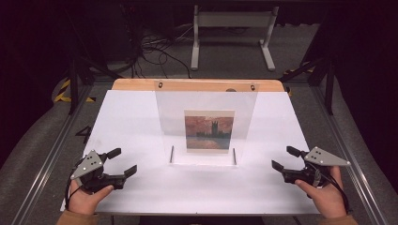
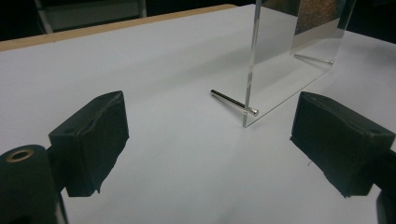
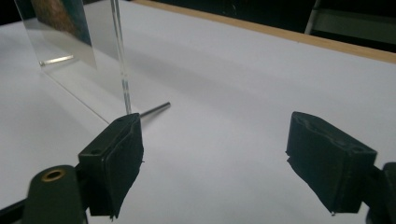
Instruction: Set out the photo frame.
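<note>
A clear acrylic photo frame (image 1: 206, 123) stands upright in the middle of the white table (image 1: 131, 117), propped on two thin metal pins (image 1: 172, 153). Inside it is a picture (image 1: 209, 131) of a dark building against an orange sky. My left gripper (image 1: 123, 161) rests open near the table's front left, held by a hand, well apart from the frame. My right gripper (image 1: 283, 158) sits open at the front right, likewise clear of the frame. In the left gripper view the frame's corner (image 2: 252, 107) and one pin (image 2: 232, 101) lie ahead between the jaws. In the right gripper view the frame's edge (image 3: 120, 60) stands ahead at left.
The table's wooden back edge (image 1: 197, 85) runs behind the frame. Beyond it, on the dark floor, are a white metal stand (image 1: 232, 33) and loose cables (image 1: 155, 49). Metal rails (image 1: 51, 154) flank the table on both sides.
</note>
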The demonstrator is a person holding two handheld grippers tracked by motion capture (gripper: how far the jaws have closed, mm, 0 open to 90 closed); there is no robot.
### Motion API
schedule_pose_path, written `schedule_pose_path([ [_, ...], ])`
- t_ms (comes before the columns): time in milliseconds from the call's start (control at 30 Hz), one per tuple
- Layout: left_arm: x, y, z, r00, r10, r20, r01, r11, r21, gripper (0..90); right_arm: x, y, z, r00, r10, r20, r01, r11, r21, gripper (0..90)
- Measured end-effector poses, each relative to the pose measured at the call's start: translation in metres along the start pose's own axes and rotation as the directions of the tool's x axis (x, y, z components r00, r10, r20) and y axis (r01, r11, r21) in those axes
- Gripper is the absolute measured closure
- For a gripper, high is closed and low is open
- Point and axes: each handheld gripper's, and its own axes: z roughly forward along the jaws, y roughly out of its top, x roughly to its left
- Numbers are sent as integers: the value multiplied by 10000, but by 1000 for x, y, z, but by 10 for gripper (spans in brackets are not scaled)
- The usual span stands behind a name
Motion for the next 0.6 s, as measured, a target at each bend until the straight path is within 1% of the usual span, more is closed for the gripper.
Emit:
schedule_pose_path([
  [67, 0, -3, 2, 10000, -42, 81, 43, 10000, -60, 112, 2, -7, 4, 10000, -50, -85, 51, 9999, 114, 190],
  [133, 0, -7, 4, 9999, -67, 129, 67, 10000, -45, 113, 4, -12, 7, 9999, -108, -43, 108, 9999, -11, 204],
  [233, 1, -11, 6, 9993, -326, 178, 326, 9995, -48, 118, 7, -19, 10, 9997, -250, -52, 251, 9996, 126, 204],
  [267, 2, -13, 6, 9986, -488, 221, 491, 9987, -140, 119, 8, -21, 11, 9996, -274, -88, 275, 9995, 150, 204],
  [300, 2, -14, 7, 9979, -587, 288, 591, 9981, -150, 121, 8, -23, 11, 9997, -208, -128, 211, 9996, 207, 204],
  [367, 3, -17, 10, 9981, -563, 239, 565, 9983, -102, 122, 10, -27, 14, 9997, -120, -197, 126, 9996, 272, 204],
  [467, 4, -18, 12, 9988, -459, 170, 458, 9989, 40, 122, 12, -33, 18, 9995, -218, -208, 232, 9971, 719, 201],
  [533, 4, -19, 13, 9986, -503, 183, 504, 9987, -28, 122, 13, -35, 19, 9996, -194, -219, 211, 9963, 836, 200],
  [600, 6, -20, 15, 9981, -583, 187, 584, 9983, -39, 122, 13, -36, 20, 9996, -32, -288, 57, 9964, 847, 193],
])
